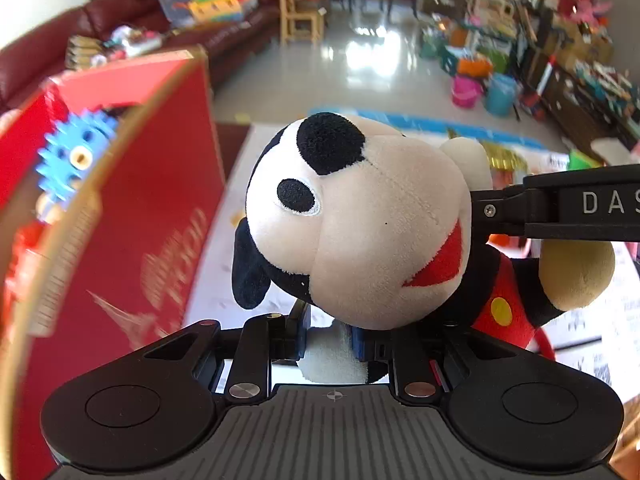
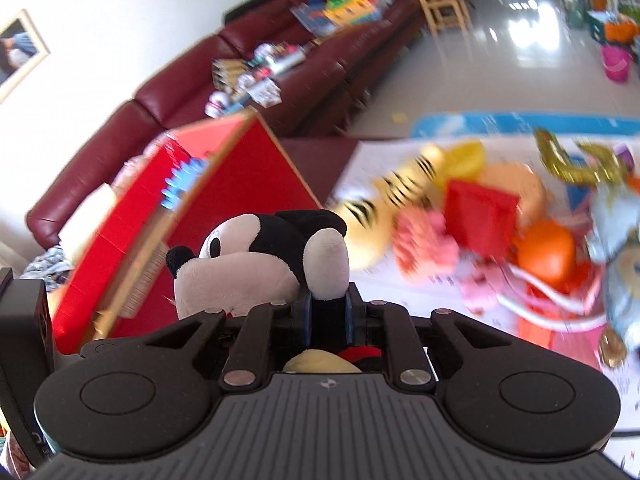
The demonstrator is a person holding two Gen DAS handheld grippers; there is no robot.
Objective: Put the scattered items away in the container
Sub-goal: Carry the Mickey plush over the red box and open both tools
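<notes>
A Mickey Mouse plush (image 1: 360,220) hangs in the air between both grippers. My left gripper (image 1: 331,340) is shut on one white hand of the plush. My right gripper (image 2: 328,316) is shut on its arm just below the other white hand (image 2: 326,264); the right gripper's finger also shows in the left wrist view (image 1: 560,208). The red box (image 1: 132,208) stands open to the left, with a blue gear (image 1: 72,156) inside; the box also shows in the right wrist view (image 2: 224,184). Scattered toys (image 2: 500,220) lie blurred on the white mat.
A dark red sofa (image 2: 280,80) loaded with toys runs along the wall behind the box. A wooden chair (image 1: 300,16) and coloured buckets (image 1: 480,92) stand on the shiny floor beyond. An orange ball (image 2: 548,248) and a striped plush (image 2: 384,200) lie among the scattered toys.
</notes>
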